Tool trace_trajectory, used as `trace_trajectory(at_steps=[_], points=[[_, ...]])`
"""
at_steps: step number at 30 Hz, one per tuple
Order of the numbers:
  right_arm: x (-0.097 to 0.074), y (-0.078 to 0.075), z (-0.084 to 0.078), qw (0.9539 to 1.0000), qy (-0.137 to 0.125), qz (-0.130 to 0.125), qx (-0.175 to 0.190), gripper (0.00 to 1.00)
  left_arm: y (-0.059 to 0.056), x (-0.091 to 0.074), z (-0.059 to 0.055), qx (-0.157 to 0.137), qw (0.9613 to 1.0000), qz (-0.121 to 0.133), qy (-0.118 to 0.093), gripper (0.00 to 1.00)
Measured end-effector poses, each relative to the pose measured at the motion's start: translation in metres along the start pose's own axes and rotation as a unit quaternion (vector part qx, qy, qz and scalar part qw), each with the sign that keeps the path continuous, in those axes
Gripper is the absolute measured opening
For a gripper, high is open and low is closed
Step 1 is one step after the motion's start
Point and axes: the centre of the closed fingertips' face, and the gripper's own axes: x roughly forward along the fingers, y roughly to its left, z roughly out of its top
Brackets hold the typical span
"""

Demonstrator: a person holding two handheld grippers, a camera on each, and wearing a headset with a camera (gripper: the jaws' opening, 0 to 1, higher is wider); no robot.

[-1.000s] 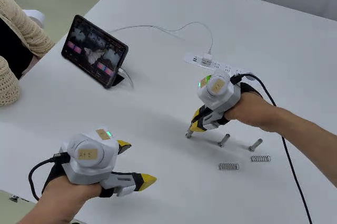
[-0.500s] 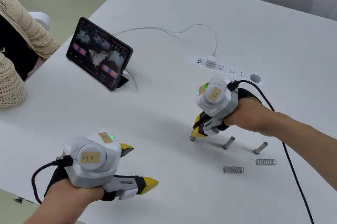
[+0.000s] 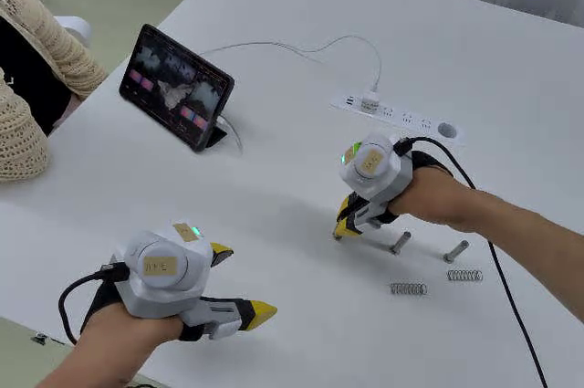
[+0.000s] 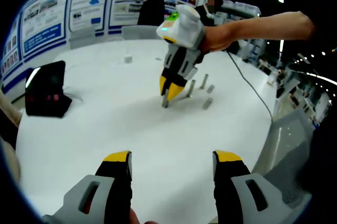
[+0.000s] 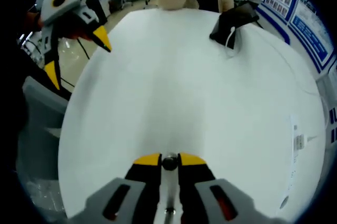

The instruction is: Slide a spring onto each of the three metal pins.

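My right gripper (image 3: 347,226) points down at the white table (image 3: 274,178), shut on a small metal pin (image 3: 338,236) that stands on end; its round top (image 5: 169,162) shows between the yellow tips. Whether a spring is around it I cannot tell. Two more pins (image 3: 400,242) (image 3: 455,251) lie just right of it. Two loose springs (image 3: 408,288) (image 3: 464,275) rest nearer to me. My left gripper (image 3: 240,281) hovers at the near left, open and holding nothing, well away from the pins. The left gripper view has the right gripper (image 4: 171,88) across the table.
A tablet (image 3: 178,87) stands propped at the far left, cabled to a white power strip (image 3: 397,117) behind the right gripper. A person in a knit sleeve (image 3: 27,123) sits at the left edge. The table's near edge runs just below my left hand.
The head camera has shifted slightly. Both grippers keep their places, the right one still closed on the upright pin.
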Motion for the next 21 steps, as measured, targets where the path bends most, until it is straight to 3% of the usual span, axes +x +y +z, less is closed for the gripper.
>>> trace_trajectory(at_steps=[13, 21], points=[[-0.008, -0.001, -0.001, 0.9995, -0.016, -0.006, 0.028, 0.35, -0.001, 0.001, 0.002, 0.002, 1.0, -0.001, -0.001, 0.63], [-0.021, -0.002, -0.002, 0.9977, -0.04, -0.014, 0.053, 0.38, -0.004, 0.001, 0.004, 0.002, 1.0, -0.003, -0.004, 0.63]])
